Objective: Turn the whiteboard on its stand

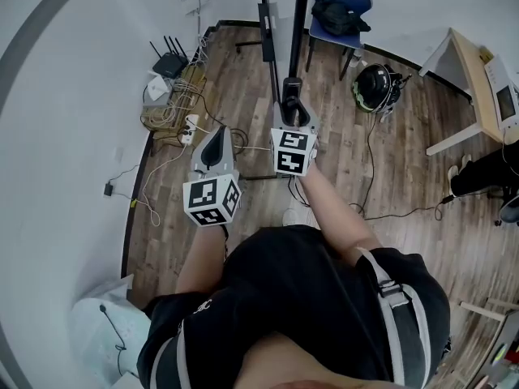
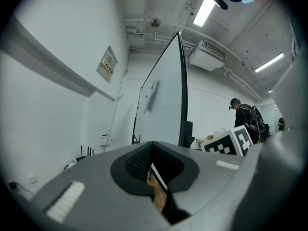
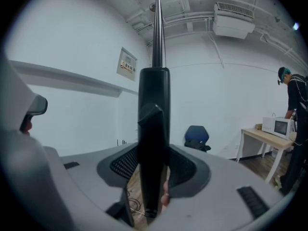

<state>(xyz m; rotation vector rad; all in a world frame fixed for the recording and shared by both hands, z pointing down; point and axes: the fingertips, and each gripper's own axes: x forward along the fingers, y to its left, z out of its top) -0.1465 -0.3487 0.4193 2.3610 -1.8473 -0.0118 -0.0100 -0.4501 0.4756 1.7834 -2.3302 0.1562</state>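
Whiteboard is seen nearly edge-on, directly ahead, rising above head height on its stand. Right gripper is clamped on the black upright at the board's side. Left gripper is held just beside it, jaws drawn together on nothing. Risks, as judged: with only one grip, on a smooth post, slip could be expected once turning force is applied. Whether the gripped part belongs to the stand or to the board frame cannot be told. If it belongs to the stand, the whole stand may be dragged instead of the panel being pivoted. The loose cables on the floor near the stand's foot could be snagged. The swinging edge could be brought against the idle left gripper or the blue chair beyond. Counted: one whiteboard, two grippers, one chair, one router, one black helmet, one microwave on one wooden table, and one second person at far right.
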